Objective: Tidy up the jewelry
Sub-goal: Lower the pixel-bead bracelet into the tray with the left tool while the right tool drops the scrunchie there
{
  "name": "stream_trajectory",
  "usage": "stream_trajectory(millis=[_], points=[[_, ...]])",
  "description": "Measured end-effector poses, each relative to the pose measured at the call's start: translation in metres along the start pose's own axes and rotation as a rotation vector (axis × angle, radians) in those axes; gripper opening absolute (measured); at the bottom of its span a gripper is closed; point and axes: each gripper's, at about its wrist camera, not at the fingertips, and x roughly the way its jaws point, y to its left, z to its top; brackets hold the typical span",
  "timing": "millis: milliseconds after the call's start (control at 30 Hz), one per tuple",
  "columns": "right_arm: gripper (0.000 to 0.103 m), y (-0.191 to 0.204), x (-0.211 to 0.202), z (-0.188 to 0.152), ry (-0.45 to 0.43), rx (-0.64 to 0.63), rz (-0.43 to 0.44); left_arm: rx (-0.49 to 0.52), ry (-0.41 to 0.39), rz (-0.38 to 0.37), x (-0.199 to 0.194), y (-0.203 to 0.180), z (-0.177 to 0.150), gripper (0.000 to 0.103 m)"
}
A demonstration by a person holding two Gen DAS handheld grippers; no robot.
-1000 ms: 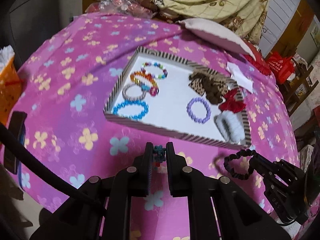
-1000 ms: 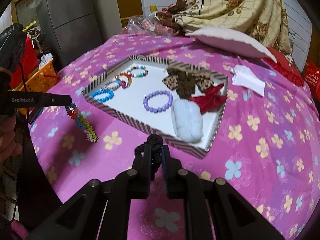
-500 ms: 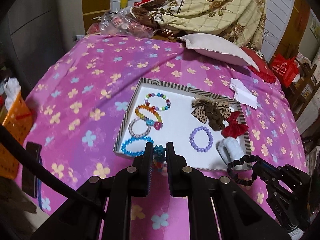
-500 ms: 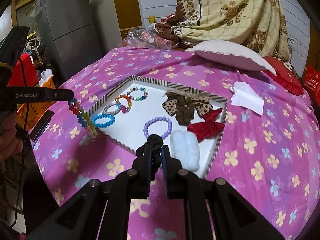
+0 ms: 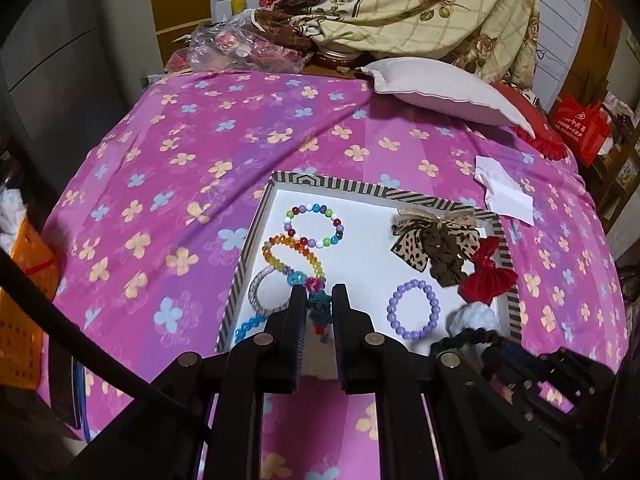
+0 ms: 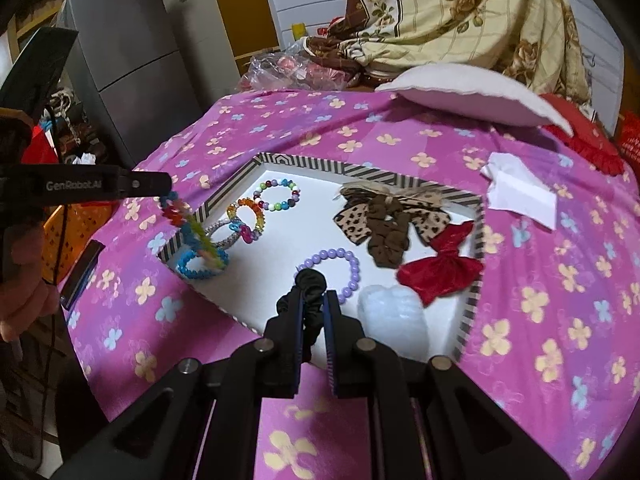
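Observation:
A striped-rim tray (image 5: 360,189) (image 6: 320,162) with a white floor lies on the pink flowered bedspread (image 5: 180,184). It holds several bead bracelets, among them a purple one (image 5: 414,310) (image 6: 340,268), plus a leopard bow (image 5: 436,236), a red bow (image 6: 440,268) and a white scrunchie (image 6: 394,312). My left gripper (image 5: 319,300) (image 6: 160,186) is shut on a multicoloured bead bracelet (image 5: 320,306) (image 6: 188,226) that dangles over the tray's left near corner. My right gripper (image 6: 313,304) (image 5: 520,364) is shut on a black scrunchie (image 6: 310,280) (image 5: 464,338) over the tray's near edge.
A pale pillow (image 5: 440,88) and a folded white paper (image 5: 506,192) lie beyond and right of the tray. An orange basket (image 5: 24,280) and a dark flat object (image 6: 82,274) sit at the bed's left edge. A grey fridge (image 6: 128,52) stands behind, with a heaped blanket (image 5: 420,8).
Both grippers have moved forward with their loads, from over the bedspread in front of the tray to above its near edge. Neither grip has changed.

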Motion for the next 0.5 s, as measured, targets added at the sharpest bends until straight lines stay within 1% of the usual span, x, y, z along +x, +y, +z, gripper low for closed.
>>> stream_trajectory(millis=[167, 267, 367, 500], points=[[0.01, 0.007, 0.03, 0.01, 0.033, 0.032, 0.064, 0.006, 0.001, 0.01, 0.012, -0.002, 0.016, 0.025], [0.01, 0.014, 0.054, 0.014, 0.07, 0.042, 0.094, 0.008, 0.002, 0.017, 0.018, -0.004, 0.025, 0.025], [0.01, 0.017, 0.081, 0.013, 0.125, 0.066, 0.111, 0.006, 0.007, 0.015, 0.025, -0.006, 0.034, 0.025], [0.01, 0.018, 0.098, 0.006, 0.162, 0.071, 0.115, 0.017, 0.015, -0.007, 0.034, -0.015, 0.044, 0.025]])
